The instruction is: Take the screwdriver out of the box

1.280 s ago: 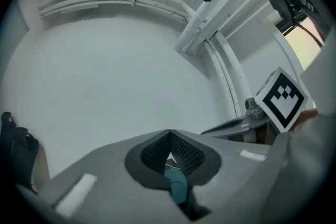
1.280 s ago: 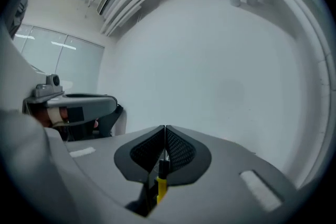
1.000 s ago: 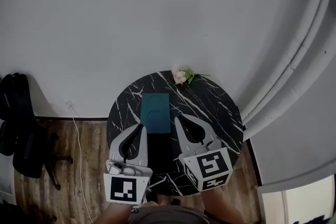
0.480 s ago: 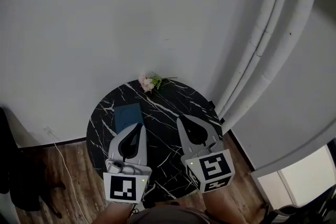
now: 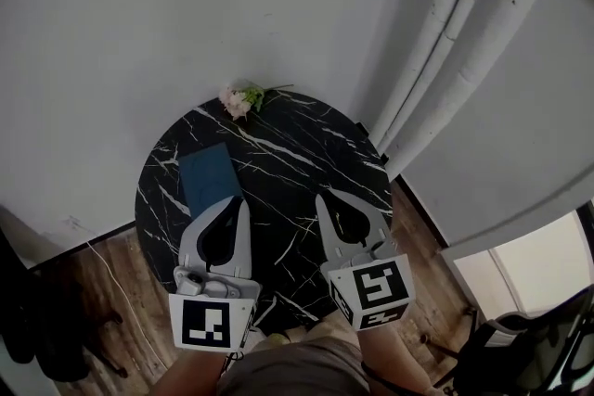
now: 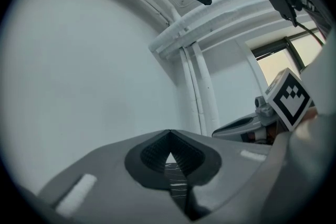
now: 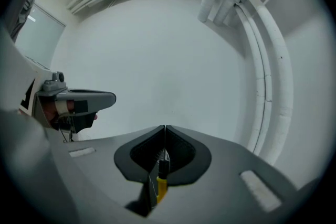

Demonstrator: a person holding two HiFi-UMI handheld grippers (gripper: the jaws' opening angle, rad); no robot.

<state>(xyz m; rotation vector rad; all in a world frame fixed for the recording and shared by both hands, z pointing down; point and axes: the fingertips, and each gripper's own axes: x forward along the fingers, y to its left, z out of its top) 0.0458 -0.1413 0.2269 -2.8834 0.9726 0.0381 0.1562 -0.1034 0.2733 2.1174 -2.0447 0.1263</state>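
A flat teal box [image 5: 206, 176] lies closed on the left part of a round black marble table [image 5: 306, 144]. No screwdriver shows in the head view. My left gripper [image 5: 242, 202] is shut and hovers over the table's near side, its tip just right of the box's near corner. My right gripper [image 5: 321, 198] is shut too, further right over bare marble. The left gripper view has its jaws [image 6: 169, 134] meeting at the tip, with the right gripper [image 6: 247, 126] beside. Behind the shut right jaws [image 7: 165, 127], a small yellow and grey piece [image 7: 161, 186] shows in the slot; I cannot tell what it is.
A sprig of pink flowers [image 5: 239, 97] lies at the table's far edge against the white wall. White pipes [image 5: 445, 14] run up the corner at right. Around the table is wooden floor with a cable [image 5: 102, 255], a dark bag [image 5: 28, 329] and a chair [image 5: 520, 357].
The view has swung right, so table and box now sit further left. The box was between the two gripper tips; now it is left of the left tip. Both grippers stay shut.
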